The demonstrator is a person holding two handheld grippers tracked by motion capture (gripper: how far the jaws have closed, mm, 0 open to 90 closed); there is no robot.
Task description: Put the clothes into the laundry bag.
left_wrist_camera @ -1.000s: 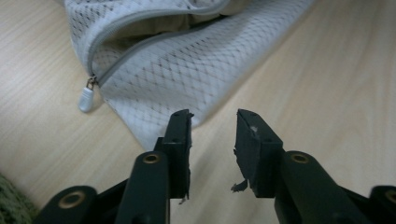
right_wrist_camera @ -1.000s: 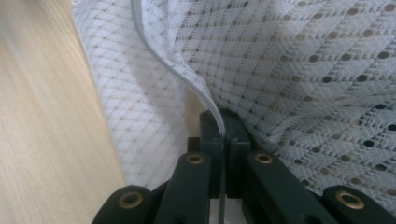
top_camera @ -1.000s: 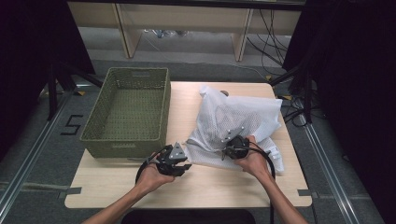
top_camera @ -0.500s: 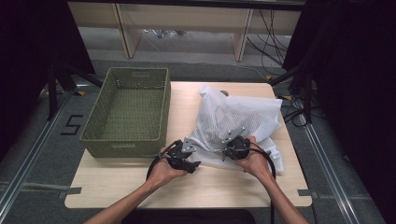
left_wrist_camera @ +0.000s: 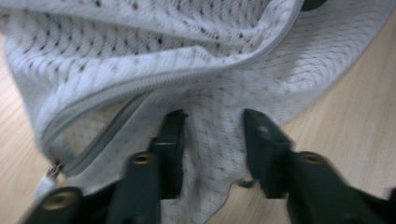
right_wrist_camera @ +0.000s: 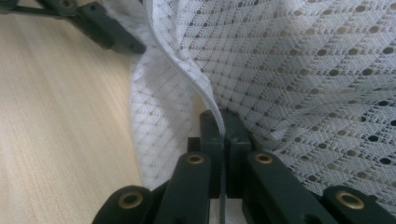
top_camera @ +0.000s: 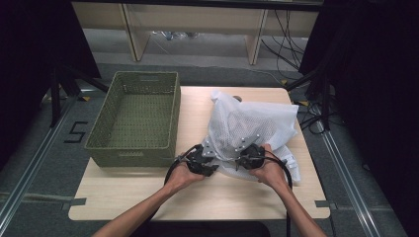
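Observation:
A white mesh laundry bag (top_camera: 249,126) lies on the wooden table (top_camera: 197,192), right of centre. My right gripper (top_camera: 243,159) is at the bag's near edge, shut on the bag's zipper hem (right_wrist_camera: 205,95). My left gripper (top_camera: 206,160) sits just left of it at the same edge. In the left gripper view it (left_wrist_camera: 212,135) is open, with a fold of the mesh bag (left_wrist_camera: 205,74) lying between the two jaws. The bag's zipper (left_wrist_camera: 140,91) runs across above them, its pull (left_wrist_camera: 52,171) at the lower left. What is inside the bag is hidden.
An olive woven basket (top_camera: 136,118) stands at the table's left side, close to the left hand. Black cables trail from both grippers toward the near edge. Shelving and cables lie on the floor beyond the table.
My left gripper has moved right across the table to the bag's near edge, beside the right gripper. The right gripper has stayed shut on the bag.

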